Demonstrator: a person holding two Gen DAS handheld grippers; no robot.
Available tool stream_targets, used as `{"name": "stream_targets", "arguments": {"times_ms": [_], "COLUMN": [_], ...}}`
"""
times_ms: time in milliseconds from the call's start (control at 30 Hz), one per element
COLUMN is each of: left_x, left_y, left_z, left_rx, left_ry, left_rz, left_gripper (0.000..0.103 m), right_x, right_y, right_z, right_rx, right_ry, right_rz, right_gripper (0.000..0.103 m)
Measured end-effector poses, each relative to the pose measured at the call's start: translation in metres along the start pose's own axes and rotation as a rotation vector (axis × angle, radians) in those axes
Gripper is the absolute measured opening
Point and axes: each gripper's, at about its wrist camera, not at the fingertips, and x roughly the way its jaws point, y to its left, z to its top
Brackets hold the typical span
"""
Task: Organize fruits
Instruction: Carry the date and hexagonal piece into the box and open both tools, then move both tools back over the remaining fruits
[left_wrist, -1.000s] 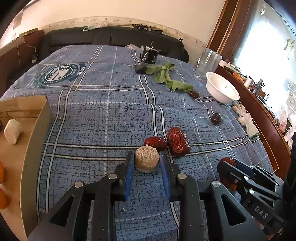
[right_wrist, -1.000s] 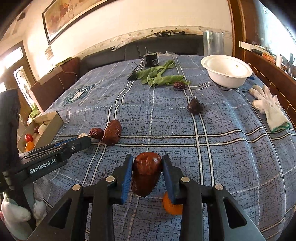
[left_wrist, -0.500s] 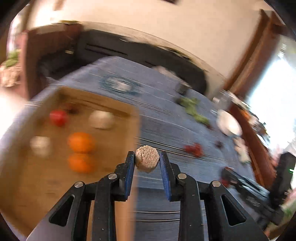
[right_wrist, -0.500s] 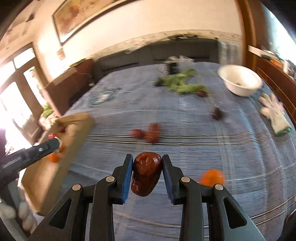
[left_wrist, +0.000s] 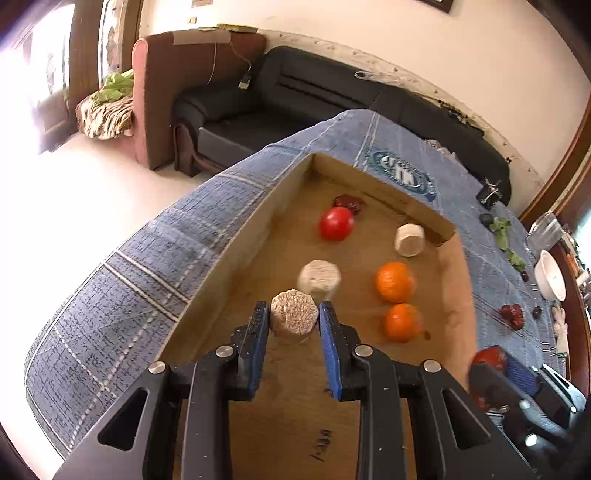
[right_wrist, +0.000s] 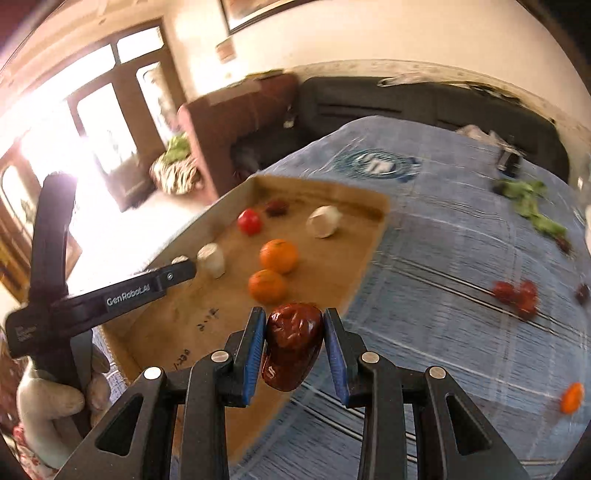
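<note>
My left gripper (left_wrist: 294, 325): black frame, blue pads, jaws closed on a beige, grainy cylindrical chunk (left_wrist: 294, 320). My right gripper (right_wrist: 294, 334): same black and blue, gripping a glossy, wrinkled dark red-brown jujube (right_wrist: 291, 343). Shallow cardboard tray (left_wrist: 236, 254): plain tan-brown, dark handwritten marks on its floor. Inside it: two bright orange tangerines (left_wrist: 395, 282), one shiny red round tomato (left_wrist: 335, 223), two off-white cylindrical chunks (left_wrist: 319, 279), one dark red wrinkled jujube (left_wrist: 348, 202). Cloth over the surface (left_wrist: 155, 258): mottled blue, plaid of white and dark lines, with a teal-and-white round emblem (left_wrist: 402, 172).
</note>
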Motion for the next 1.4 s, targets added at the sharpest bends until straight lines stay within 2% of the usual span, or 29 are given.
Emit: {"name": "stream_targets", "arguments": {"times_ms": [200, 333, 533, 567, 700, 867, 933, 1100, 1400], "left_x": [0.011, 0.011, 0.001, -0.002, -0.02, -0.044, -0.052, -0.061, -0.062], "left_y": [0.015, 0.014, 0.015, 0.017, 0.016, 0.002, -0.009, -0.047, -0.107], "left_z": [0.0, 0.0, 0.002, 0.004, 0.006, 0.007, 0.004, -0.007, -0.03], "left_rx": [-0.028, -0.025, -0.037, -0.034, -0.03, -0.013, 0.012, 0.105, 0.233], "left_ry": [0.043, 0.042, 0.02, 0.015, -0.029, -0.09, -0.111, -0.097, -0.056], "left_rz": [-0.011, -0.023, -0.046, -0.046, -0.032, -0.012, -0.033, -0.123, -0.158], "left_gripper": [0.027, 0.027, 0.039, 0.044, 0.05, 0.077, 0.078, 0.078, 0.078], "right_x": [0.043, 0.056, 0.053, 0.051, 0.03, -0.008, -0.024, -0.052, -0.09], "right_y": [0.018, 0.022, 0.029, 0.03, 0.025, 0.002, -0.011, -0.044, -0.093], "right_z": [0.002, 0.003, 0.005, 0.005, 0.003, -0.004, -0.012, -0.03, -0.061], "right_rx": [-0.04, -0.056, -0.07, -0.069, -0.039, 0.086, 0.149, 0.26, 0.394], "right_ry": [0.078, 0.099, 0.084, 0.078, 0.036, -0.051, -0.086, -0.124, -0.164], "right_rz": [-0.007, -0.014, -0.015, -0.017, -0.015, 0.009, 0.004, -0.04, -0.13], "right_gripper": [0.036, 0.036, 0.036, 0.037, 0.039, 0.05, 0.055, 0.056, 0.059]}}
